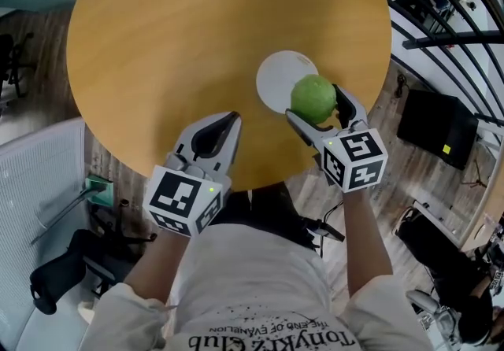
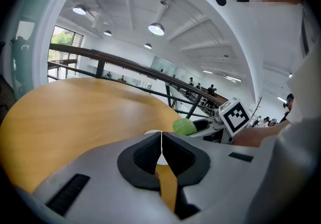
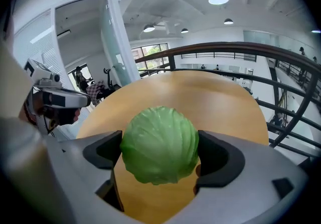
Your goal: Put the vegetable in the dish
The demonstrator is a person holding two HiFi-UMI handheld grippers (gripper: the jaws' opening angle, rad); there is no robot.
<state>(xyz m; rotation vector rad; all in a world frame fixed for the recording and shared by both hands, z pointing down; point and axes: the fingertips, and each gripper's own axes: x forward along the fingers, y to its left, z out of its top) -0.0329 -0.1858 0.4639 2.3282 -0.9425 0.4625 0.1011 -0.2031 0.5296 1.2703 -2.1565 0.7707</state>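
In the head view, a white dish point(image 1: 277, 76) lies on the round wooden counter point(image 1: 181, 35), toward 4 o'clock from its centre. The right gripper point(image 1: 316, 105) grasps a green cabbage point(image 1: 312, 94) over the dish's rim at 5 o'clock; whether it touches the dish I cannot tell. The left gripper point(image 1: 233, 117) is at the counter's 6 o'clock edge. In the left gripper view, its jaws are pressed together with nothing between them, and the cabbage shows at 1 o'clock from them. In the right gripper view, both jaws clamp the cabbage from its sides, with bare wood under it.
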